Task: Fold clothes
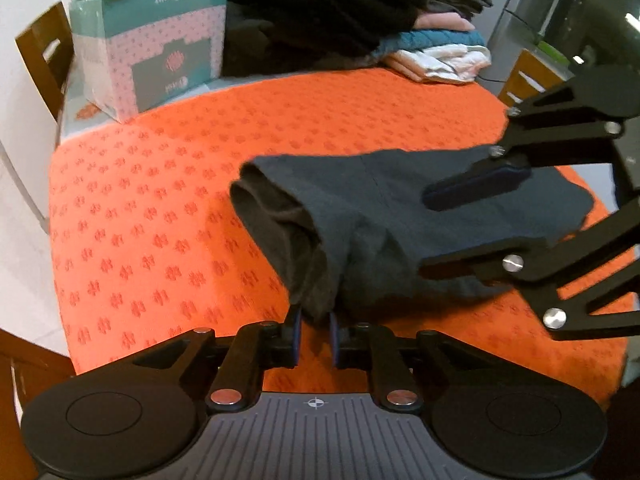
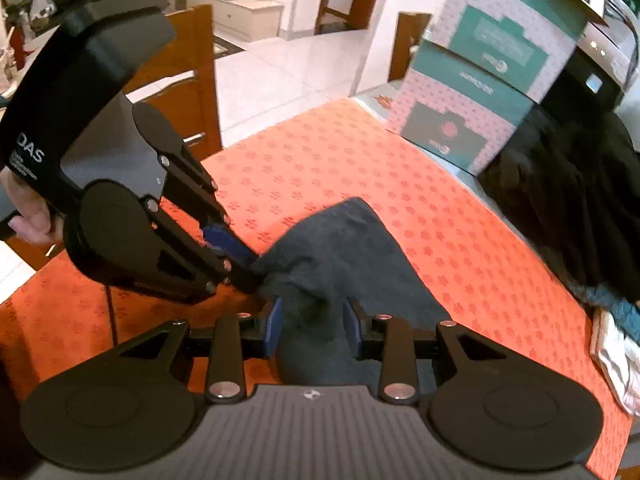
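Note:
A dark grey garment (image 1: 380, 216) lies partly folded on the orange tablecloth (image 1: 160, 200). My left gripper (image 1: 315, 336) is shut on a bunched edge of the garment at its near side. My right gripper (image 2: 313, 328) is open, with its jaws either side of the garment (image 2: 344, 264), which passes between them. In the left wrist view the right gripper (image 1: 452, 232) comes in from the right, one finger above and one below the cloth. In the right wrist view the left gripper (image 2: 248, 264) pinches the garment's near left corner.
Stacked teal and pink boxes (image 1: 156, 36) stand at the back left of the table. A pile of dark clothes (image 1: 328, 12) and folded light and teal items (image 1: 436, 52) lie at the back. Wooden chairs (image 2: 180, 92) stand beside the table.

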